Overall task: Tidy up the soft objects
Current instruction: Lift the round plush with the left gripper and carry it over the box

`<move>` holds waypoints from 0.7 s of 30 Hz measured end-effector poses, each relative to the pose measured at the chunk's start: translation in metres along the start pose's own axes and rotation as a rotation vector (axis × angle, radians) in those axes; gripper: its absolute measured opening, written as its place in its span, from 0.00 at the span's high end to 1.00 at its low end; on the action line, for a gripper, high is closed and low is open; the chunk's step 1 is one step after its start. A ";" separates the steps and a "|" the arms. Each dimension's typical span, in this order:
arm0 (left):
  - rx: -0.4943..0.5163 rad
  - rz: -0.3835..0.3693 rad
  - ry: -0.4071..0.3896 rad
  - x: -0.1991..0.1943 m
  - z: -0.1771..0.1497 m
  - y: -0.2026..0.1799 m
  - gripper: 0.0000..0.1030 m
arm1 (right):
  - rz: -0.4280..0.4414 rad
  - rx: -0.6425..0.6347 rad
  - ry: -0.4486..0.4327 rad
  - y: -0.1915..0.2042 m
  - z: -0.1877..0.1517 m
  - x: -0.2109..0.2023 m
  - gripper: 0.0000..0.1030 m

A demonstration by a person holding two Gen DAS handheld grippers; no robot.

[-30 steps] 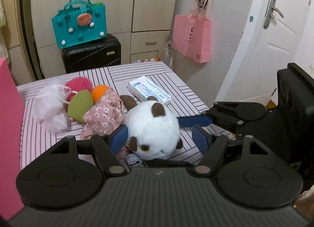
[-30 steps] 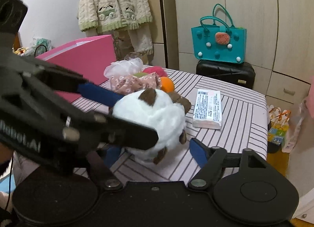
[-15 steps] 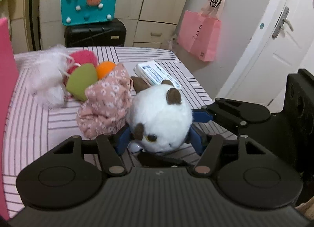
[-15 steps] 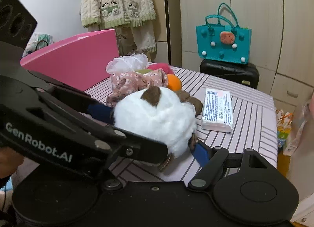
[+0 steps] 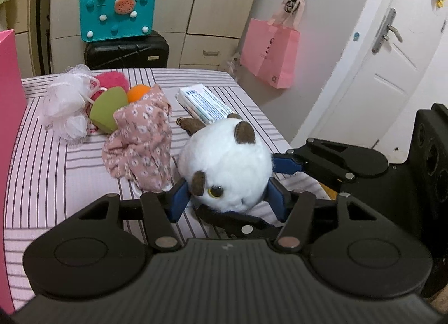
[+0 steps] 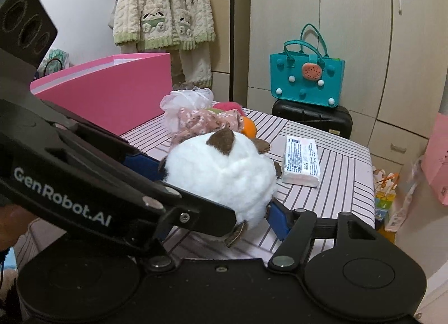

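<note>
Both grippers have closed in since a second ago: left gripper [image 5: 228,198] and right gripper [image 6: 221,184] jaws both clench the plush toy [image 5: 225,168], centre frame above the surface [image 5: 56,178]. Uneven pulling could squirt it free.

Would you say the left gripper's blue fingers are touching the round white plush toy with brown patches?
Touching. In the left wrist view both blue fingers of the left gripper press into the sides of the white plush toy, with no gap showing.
</note>
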State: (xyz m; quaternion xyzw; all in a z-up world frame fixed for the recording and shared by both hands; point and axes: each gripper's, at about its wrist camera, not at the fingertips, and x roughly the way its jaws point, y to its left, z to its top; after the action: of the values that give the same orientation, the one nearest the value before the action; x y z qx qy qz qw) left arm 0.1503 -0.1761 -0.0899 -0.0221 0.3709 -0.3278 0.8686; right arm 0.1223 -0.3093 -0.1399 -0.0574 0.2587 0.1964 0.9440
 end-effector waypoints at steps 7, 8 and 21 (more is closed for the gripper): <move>0.006 -0.020 0.010 -0.019 -0.016 -0.005 0.44 | -0.034 -0.064 0.003 0.021 -0.006 -0.018 0.31; 0.008 -0.019 0.014 -0.022 -0.017 -0.007 0.44 | -0.036 -0.070 0.004 0.024 -0.007 -0.021 0.31; 0.019 -0.055 0.177 -0.057 -0.021 -0.018 0.46 | -0.018 -0.160 0.034 0.061 -0.008 -0.060 0.31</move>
State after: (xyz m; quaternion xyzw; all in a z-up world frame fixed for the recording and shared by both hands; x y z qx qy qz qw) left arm 0.0970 -0.1528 -0.0644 0.0053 0.4425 -0.3557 0.8232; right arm 0.0475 -0.2758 -0.1165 -0.1385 0.2576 0.2069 0.9336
